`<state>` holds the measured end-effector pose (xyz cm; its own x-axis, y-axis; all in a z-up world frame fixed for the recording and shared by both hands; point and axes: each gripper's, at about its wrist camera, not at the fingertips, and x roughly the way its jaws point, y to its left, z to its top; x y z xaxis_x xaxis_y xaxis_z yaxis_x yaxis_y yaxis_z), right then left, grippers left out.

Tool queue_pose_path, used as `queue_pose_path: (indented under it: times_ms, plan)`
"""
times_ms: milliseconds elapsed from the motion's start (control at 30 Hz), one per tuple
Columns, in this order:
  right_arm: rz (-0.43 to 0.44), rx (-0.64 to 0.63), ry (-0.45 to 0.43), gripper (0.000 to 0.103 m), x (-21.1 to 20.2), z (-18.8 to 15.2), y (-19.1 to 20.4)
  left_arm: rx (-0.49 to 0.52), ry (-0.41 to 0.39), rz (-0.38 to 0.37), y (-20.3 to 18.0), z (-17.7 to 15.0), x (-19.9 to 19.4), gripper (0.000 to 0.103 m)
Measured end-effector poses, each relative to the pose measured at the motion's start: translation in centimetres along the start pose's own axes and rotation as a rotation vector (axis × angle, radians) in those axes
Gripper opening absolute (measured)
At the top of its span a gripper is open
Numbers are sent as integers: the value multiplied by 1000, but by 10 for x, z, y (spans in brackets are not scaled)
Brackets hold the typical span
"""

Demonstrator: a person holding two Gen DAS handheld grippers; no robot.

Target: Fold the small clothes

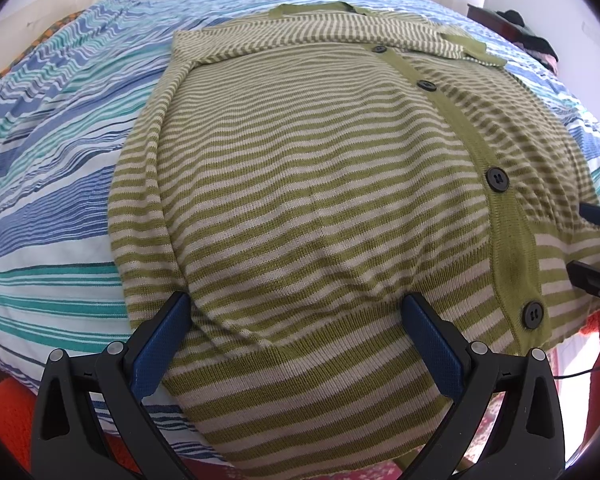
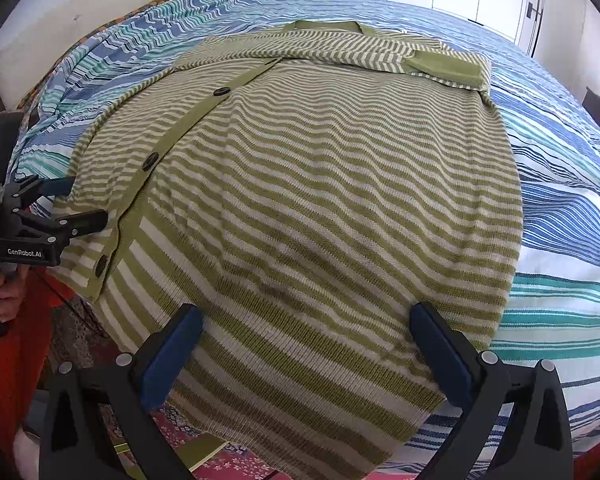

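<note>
A green and cream striped cardigan (image 1: 300, 160) (image 2: 320, 160) with dark buttons lies flat and buttoned on the striped bed sheet (image 1: 60, 140) (image 2: 572, 160). Its sleeves are folded across the chest near the collar. My left gripper (image 1: 296, 312) (image 2: 84, 200) is open, its blue pads spread over the hem on the cardigan's left side. My right gripper (image 2: 306, 316) (image 1: 580, 240) is open too, spread over the hem on the right side. Neither has cloth pinched between its fingers. The hem hangs a little over the bed's near edge.
A person's hand (image 2: 4, 292) holds the left gripper's handle. Red-orange fabric (image 1: 8, 412) and a floral cloth (image 2: 228, 456) lie below the bed's near edge. A pillow (image 1: 40, 12) lies at the far left, dark furniture (image 1: 512, 24) at the far right.
</note>
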<state>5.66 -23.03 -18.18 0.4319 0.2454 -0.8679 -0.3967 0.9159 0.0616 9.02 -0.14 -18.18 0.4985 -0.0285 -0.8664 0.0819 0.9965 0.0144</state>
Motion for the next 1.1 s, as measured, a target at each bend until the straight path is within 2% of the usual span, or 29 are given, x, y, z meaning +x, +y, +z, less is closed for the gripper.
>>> queue_pose_path:
  times_ms: [1100]
  plan:
    - [-15,-11,-11,103,-1,-3,3,4,-1,2,0,0,1,103]
